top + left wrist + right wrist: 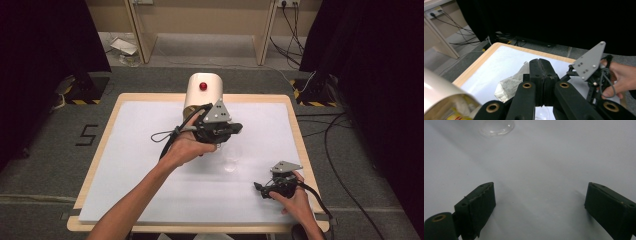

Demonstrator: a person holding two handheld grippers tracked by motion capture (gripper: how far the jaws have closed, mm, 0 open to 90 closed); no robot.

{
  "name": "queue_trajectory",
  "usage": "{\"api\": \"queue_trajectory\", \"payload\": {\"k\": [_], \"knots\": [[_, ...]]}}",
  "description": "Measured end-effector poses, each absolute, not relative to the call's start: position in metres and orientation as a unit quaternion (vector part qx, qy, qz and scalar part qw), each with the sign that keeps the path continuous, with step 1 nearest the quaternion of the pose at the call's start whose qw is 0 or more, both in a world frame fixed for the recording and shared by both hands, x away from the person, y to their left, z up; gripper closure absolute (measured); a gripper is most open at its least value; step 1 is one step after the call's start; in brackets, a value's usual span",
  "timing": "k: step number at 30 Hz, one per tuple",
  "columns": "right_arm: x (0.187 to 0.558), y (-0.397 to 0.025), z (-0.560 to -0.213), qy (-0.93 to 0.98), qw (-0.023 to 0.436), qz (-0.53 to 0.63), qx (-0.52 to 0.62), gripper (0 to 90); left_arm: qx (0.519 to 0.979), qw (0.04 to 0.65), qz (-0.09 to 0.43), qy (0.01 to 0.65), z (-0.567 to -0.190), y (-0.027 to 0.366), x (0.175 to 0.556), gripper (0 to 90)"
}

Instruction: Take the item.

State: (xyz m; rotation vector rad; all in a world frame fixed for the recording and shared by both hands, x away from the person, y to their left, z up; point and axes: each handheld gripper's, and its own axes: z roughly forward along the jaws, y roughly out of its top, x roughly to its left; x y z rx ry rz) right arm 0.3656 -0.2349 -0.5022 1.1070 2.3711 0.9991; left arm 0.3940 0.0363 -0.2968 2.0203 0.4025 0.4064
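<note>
High view: the left gripper hangs over the white mat's centre, just above a clear glass; a cream canister with a red knob stands at twelve o'clock. The right gripper rests at five o'clock. A floor mark reads like "5".

Left gripper view: jaws pressed together on a tea bag — light, limp, easily torn, best pinched at its top edge.

Right gripper view: jaws spread wide, nothing between; the glass at eleven o'clock — fragile, slippery. No brand legible.
</note>
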Motion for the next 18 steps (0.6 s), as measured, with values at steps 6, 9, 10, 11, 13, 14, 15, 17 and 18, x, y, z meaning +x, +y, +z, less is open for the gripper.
{"api": "queue_trajectory", "payload": {"k": [6,9,10,11,13,14,15,17,18], "knots": [[0.366,-0.235,-0.502,0.834,0.169,0.351,0.390,10.3,0.843,0.492,0.158,0.154,-0.303,0.022,0.391,88.6],[0.366,-0.235,-0.502,0.834,0.169,0.352,0.390,10.3,0.846,0.489,0.152,0.148,-0.307,0.016,0.390,88.6],[0.366,-0.235,-0.502,0.834,0.169,0.352,0.390,10.3,0.848,0.488,0.149,0.148,-0.310,0.014,0.389,88.6],[0.366,-0.235,-0.502,0.834,0.169,0.352,0.390,10.3,0.848,0.488,0.149,0.148,-0.310,0.014,0.389,88.6],[0.366,-0.235,-0.502,0.834,0.170,0.352,0.389,10.3,0.850,0.484,0.147,0.148,-0.314,0.012,0.390,88.6],[0.366,-0.235,-0.502,0.834,0.169,0.352,0.389,10.3,0.853,0.479,0.145,0.149,-0.319,0.010,0.390,88.5],[0.366,-0.235,-0.502,0.834,0.169,0.352,0.389,10.3,0.853,0.479,0.145,0.149,-0.319,0.010,0.390,88.5],[0.366,-0.235,-0.502,0.834,0.169,0.352,0.389,10.3,0.854,0.476,0.143,0.152,-0.324,0.010,0.392,88.5],[0.366,-0.235,-0.502,0.834,0.169,0.352,0.390,10.3,0.856,0.473,0.140,0.155,-0.329,0.010,0.394,88.5]]}}
